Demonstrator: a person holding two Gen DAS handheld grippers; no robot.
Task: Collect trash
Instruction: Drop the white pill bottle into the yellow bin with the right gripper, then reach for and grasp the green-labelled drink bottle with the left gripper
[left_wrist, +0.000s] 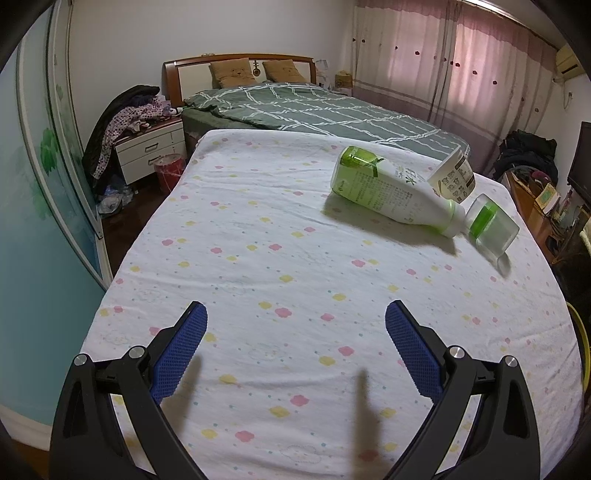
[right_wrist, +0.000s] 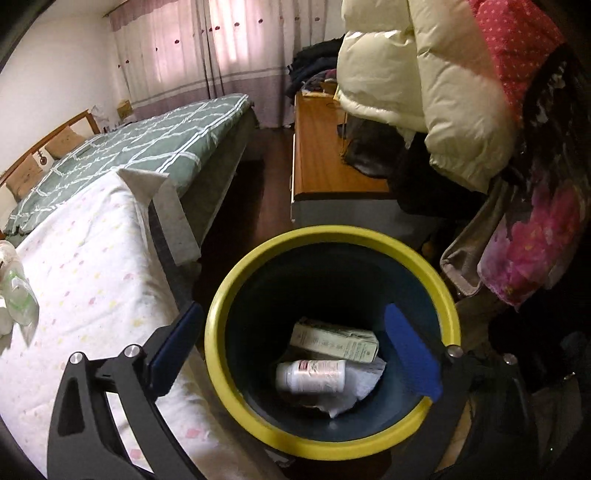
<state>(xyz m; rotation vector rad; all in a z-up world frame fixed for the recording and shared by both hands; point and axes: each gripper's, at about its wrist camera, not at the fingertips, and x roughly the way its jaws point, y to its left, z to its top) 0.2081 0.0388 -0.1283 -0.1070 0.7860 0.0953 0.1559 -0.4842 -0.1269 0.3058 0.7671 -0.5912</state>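
Yellow-rimmed and dark blue inside, the trash bin (right_wrist: 332, 347) stands on the floor just beside the surface (right_wrist: 92, 258), which is draped in a white cloth dotted with pink and yellow flowers. The right claw (right_wrist: 295, 332) hangs above the bin's mouth with its jaws spread wide and nothing between the blue pads (right_wrist: 410, 354). At the bottom of the bin lie a white pill bottle (right_wrist: 310, 376), a pale green carton (right_wrist: 334, 339) and some crumpled white paper (right_wrist: 364, 387). The left claw (left_wrist: 295, 325) hovers over the near part of the flowered surface (left_wrist: 258, 258), its jaws likewise wide apart and empty. Farther back on the right side of the surface lie the remaining pieces of trash: a white and green plastic bottle (left_wrist: 391, 188) on its side, a paper cup (left_wrist: 452, 177) touching it from behind, and a clear cup (left_wrist: 493, 225) with a green band lying just beside the bottle's neck. Beyond the surface stands a bed (left_wrist: 314, 110) with a green checked cover. A cream padded jacket (right_wrist: 424, 74) hangs near the bin.
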